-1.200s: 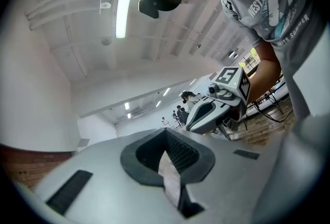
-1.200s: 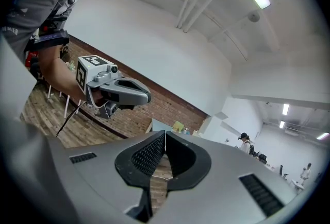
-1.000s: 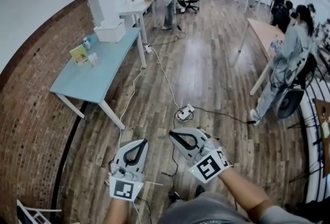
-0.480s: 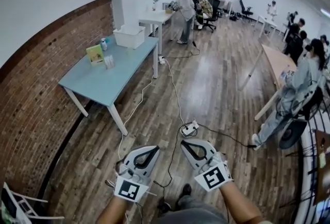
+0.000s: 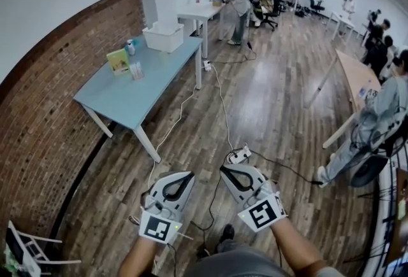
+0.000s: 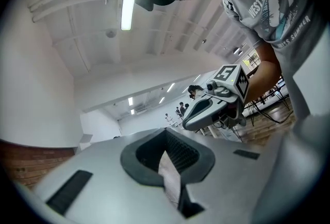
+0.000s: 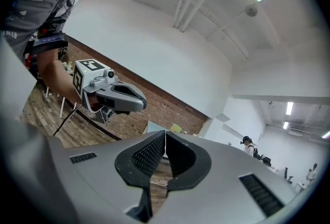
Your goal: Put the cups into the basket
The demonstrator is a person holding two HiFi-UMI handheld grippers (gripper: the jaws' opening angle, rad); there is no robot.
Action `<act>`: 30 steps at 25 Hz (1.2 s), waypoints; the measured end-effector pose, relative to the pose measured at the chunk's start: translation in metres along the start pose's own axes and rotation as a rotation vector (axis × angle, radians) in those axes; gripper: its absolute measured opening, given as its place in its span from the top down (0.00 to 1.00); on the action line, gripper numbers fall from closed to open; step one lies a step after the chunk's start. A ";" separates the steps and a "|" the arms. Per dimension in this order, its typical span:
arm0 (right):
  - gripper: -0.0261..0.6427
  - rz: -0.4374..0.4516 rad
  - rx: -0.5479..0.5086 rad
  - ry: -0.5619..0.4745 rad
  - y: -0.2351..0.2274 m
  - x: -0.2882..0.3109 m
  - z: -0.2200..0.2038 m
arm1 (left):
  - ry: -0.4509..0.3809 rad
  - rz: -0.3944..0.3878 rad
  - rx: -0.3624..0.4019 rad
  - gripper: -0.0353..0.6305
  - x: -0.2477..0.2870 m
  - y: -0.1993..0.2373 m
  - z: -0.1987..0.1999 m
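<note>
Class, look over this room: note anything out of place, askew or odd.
A power strip lies loose on the wooden floor, its white cable snaking past the blue table and a black cable running right: a likely trip hazard.

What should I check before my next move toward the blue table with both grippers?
1. Left gripper empty, jaws together: ok.
2. Right gripper empty, jaws together: ok.
3. White basket stands on the blue table: ok.
4. Table within reach: not ok, far ahead.
5. Floor path free: not ok, a cable and a power strip lie ahead.
6. Which table items are cups: cannot tell, too small.
</note>
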State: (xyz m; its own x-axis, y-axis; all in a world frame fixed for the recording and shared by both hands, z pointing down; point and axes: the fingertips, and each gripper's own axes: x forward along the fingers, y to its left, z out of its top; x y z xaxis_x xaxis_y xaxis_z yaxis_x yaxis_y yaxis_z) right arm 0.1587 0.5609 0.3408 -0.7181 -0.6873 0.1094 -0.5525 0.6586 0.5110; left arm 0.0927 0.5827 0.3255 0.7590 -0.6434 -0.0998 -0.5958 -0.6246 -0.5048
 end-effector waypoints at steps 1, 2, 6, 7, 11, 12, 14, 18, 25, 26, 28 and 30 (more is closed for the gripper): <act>0.94 0.006 0.002 -0.004 -0.005 0.002 -0.004 | 0.000 0.003 0.006 0.95 0.007 0.001 -0.001; 0.94 0.011 0.004 -0.008 -0.011 0.004 -0.008 | -0.002 0.006 0.015 0.95 0.013 0.002 -0.001; 0.94 0.026 0.007 -0.037 -0.035 0.017 -0.023 | 0.001 0.036 0.040 0.95 0.040 0.014 -0.009; 0.94 0.035 0.003 -0.039 -0.041 0.020 -0.026 | 0.010 0.043 0.039 0.95 0.046 0.017 -0.012; 0.94 0.072 0.010 -0.043 -0.056 0.025 -0.040 | 0.062 0.058 0.042 0.95 0.064 0.018 -0.021; 0.94 0.078 0.012 -0.047 -0.060 0.026 -0.042 | 0.073 0.061 0.042 0.95 0.067 0.019 -0.023; 0.94 0.085 0.015 -0.057 -0.067 0.029 -0.047 | 0.086 0.071 0.037 0.95 0.074 0.019 -0.027; 0.94 0.093 0.035 -0.063 -0.079 0.039 -0.052 | 0.106 0.070 0.037 0.95 0.085 0.026 -0.033; 0.94 0.100 0.052 -0.052 -0.089 0.065 -0.060 | 0.104 0.063 0.029 0.95 0.098 0.050 -0.046; 0.94 0.095 0.054 -0.050 -0.091 0.070 -0.062 | 0.102 0.061 0.025 0.95 0.099 0.054 -0.050; 0.94 0.086 0.059 -0.038 -0.094 0.082 -0.066 | 0.097 0.054 0.014 0.95 0.102 0.063 -0.059; 0.94 0.081 0.061 -0.023 -0.095 0.095 -0.068 | 0.093 0.044 0.005 0.95 0.103 0.074 -0.069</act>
State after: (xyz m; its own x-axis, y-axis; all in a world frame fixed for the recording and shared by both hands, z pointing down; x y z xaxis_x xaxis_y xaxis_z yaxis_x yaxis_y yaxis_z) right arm 0.1710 0.4123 0.3606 -0.7704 -0.6245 0.1284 -0.5165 0.7294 0.4485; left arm 0.1085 0.4397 0.3365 0.7046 -0.7083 -0.0423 -0.6264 -0.5930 -0.5059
